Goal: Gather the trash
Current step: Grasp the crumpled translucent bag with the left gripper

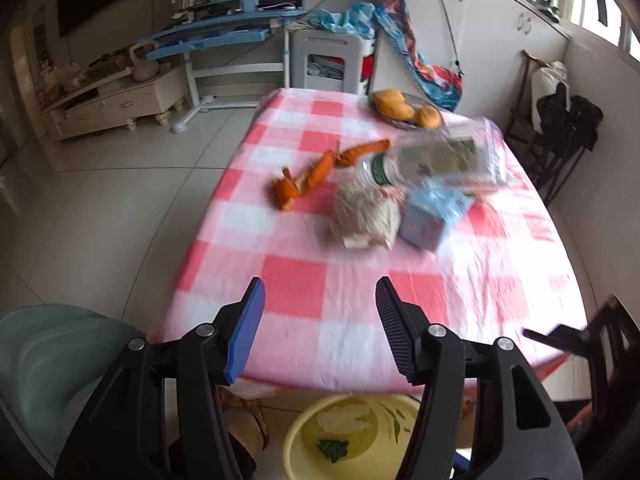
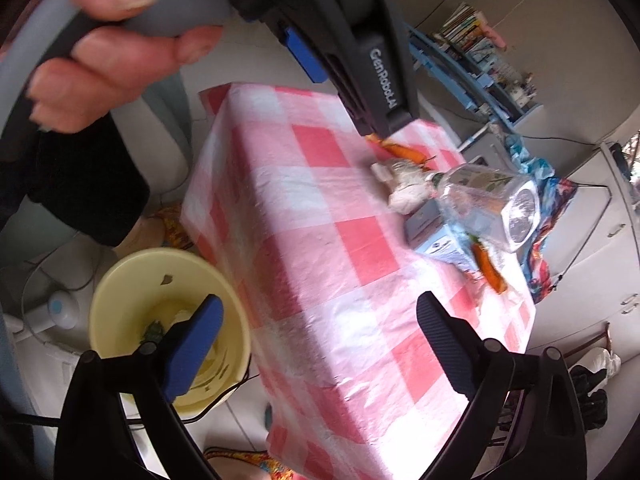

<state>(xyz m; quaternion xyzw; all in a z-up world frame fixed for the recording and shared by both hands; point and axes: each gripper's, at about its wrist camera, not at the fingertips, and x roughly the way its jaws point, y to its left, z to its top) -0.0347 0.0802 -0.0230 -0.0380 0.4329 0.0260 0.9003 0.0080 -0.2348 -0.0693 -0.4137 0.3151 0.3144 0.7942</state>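
**Trash on a checked table, yellow bucket below its near edge**

Surface and room. A table [image 1: 352, 280] covered by a pink-and-white checked cloth stands on a pale tiled floor [image 1: 100, 208]. In the left wrist view, a blue desk [image 1: 224, 28] with books sits at 11 o'clock, a low cream cabinet [image 1: 116, 100] at 10 o'clock, and white cupboards [image 1: 500, 32] at 1 o'clock.

Counts. Trash lies in one cluster past the table's middle: one clear plastic bottle [image 1: 444, 156] on its side, one crumpled whitish wad [image 1: 368, 212] touching the bottle's cap end, one small blue carton [image 1: 432, 216] just beside the wad, and two groups of orange peel strips [image 1: 320, 172] at the cluster's 10 o'clock. The right wrist view shows one more orange strip [image 2: 488, 268] beside the carton. A plate [image 1: 416, 100] at the far edge holds orange fruit [image 1: 396, 106]; the number is hard to tell.

Surroundings. One yellow bucket [image 1: 352, 436] stands on the floor under the near table edge, holding a pale scrap and a small green scrap. A dark chair [image 1: 592, 344] stands at 4 o'clock, and a grey-green chair back [image 1: 52, 352] at 8 o'clock.

Grippers. The left gripper [image 1: 320, 292] hovers above the near cloth, jaws spread wide and empty. The right gripper [image 2: 320, 320], jaws likewise parted and empty, hangs over the table corner with one finger across the bucket. A hand [image 2: 116, 40] at 11 o'clock grips the other tool's handle, which hides part of the far peel.
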